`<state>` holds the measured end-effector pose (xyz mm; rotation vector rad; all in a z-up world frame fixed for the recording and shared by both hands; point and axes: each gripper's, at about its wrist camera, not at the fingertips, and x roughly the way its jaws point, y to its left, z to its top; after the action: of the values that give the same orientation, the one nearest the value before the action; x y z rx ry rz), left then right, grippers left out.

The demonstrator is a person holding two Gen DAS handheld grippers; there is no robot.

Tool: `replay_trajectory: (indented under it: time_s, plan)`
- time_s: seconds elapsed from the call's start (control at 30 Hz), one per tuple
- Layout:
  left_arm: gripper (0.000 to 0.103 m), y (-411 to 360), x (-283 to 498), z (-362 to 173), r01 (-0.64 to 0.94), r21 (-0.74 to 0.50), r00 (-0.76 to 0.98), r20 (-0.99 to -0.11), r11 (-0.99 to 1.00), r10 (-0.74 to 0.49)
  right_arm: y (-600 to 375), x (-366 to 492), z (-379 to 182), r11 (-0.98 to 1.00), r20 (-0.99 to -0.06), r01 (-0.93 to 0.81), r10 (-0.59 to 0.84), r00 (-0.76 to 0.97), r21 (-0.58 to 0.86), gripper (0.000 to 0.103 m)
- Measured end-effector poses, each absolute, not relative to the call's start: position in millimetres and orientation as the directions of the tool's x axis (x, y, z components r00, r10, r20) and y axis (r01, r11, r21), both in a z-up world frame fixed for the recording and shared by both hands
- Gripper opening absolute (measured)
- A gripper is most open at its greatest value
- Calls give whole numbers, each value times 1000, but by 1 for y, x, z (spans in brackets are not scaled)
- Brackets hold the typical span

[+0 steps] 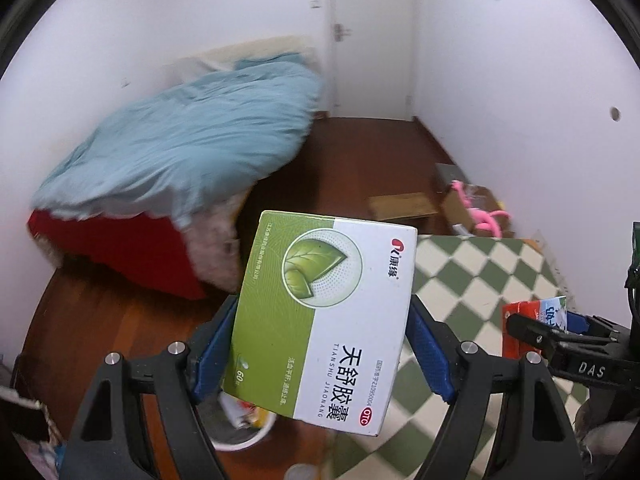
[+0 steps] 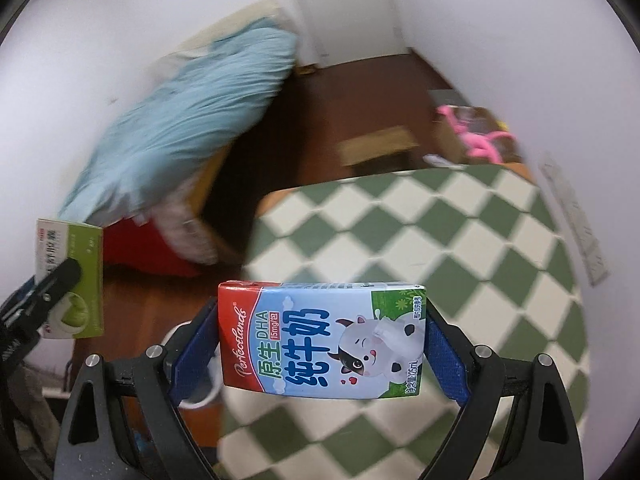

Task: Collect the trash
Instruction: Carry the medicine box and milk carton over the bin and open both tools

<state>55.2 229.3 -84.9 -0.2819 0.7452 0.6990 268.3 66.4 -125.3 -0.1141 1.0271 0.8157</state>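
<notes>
My left gripper (image 1: 320,344) is shut on a green and white medicine box (image 1: 324,320), its blue pads pressing the box's two sides. The box hangs in the air above the floor and a white bin (image 1: 244,438) with litter in it. My right gripper (image 2: 322,344) is shut on a small milk carton (image 2: 322,338) with a cartoon cow, held sideways over the checked table (image 2: 460,240). In the left wrist view the milk carton (image 1: 534,320) shows at the right edge. The medicine box (image 2: 76,276) shows at the left of the right wrist view.
A table with a green and white checked cloth (image 1: 472,280) fills the lower right. A bed with a blue quilt (image 1: 180,140) and a red side stands at the left. A cardboard box (image 1: 404,204) and a pink toy (image 1: 486,212) lie on the brown wooden floor (image 1: 360,152). A white door (image 1: 372,36) is at the back.
</notes>
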Motion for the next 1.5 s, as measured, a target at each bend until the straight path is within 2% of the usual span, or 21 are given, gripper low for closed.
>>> replay_trajectory:
  time_s: [0.27, 0.5, 0.8, 0.87, 0.9, 0.93, 1.0, 1.2, 1.27, 1.4, 1.5]
  plan:
    - [78, 314, -38, -144, -790, -112, 430, -802, 603, 414, 167, 160, -155, 561, -820, -760, 569, 65, 329, 94]
    - [78, 389, -81, -248, -845, -240, 377, -901, 478, 215, 252, 93, -242, 491, -894, -811, 440, -84, 318, 94]
    - [82, 463, -75, -344, -871, -256, 305, -951, 420, 53, 332, 59, -350, 452, -954, -853, 259, -153, 260, 94]
    - [87, 474, -72, -361, -874, -260, 293, -956, 410, 20, 346, 56, -369, 447, -960, -858, 228, -163, 252, 94]
    - [97, 479, -71, -369, -876, -260, 286, -958, 407, 3, 353, 54, -376, 448, -963, -860, 215, -161, 244, 94]
    - [101, 484, -71, -376, -878, -262, 281, -960, 401, -11, 358, 52, -383, 448, -965, -861, 205, -163, 241, 94]
    - [101, 490, -75, -384, -883, -268, 278, -960, 385, -30, 369, 52, -399, 448, -967, -861, 186, -173, 240, 94]
    - [101, 493, -100, -382, -913, -233, 254, -967, 334, 20, 390, 50, -437, 435, -971, -869, 146, -190, 236, 95]
    - [101, 494, -107, -383, -923, -209, 238, -970, 324, 53, 399, 49, -448, 433, -971, -870, 132, -199, 237, 103]
    - [101, 479, -124, -376, -942, -120, 170, -976, 315, 138, 414, 43, -461, 416, -971, -878, 129, -203, 239, 103]
    - [101, 464, -134, -364, -948, -99, 158, -971, 302, 178, 412, 39, -455, 413, -973, -882, 132, -187, 225, 103]
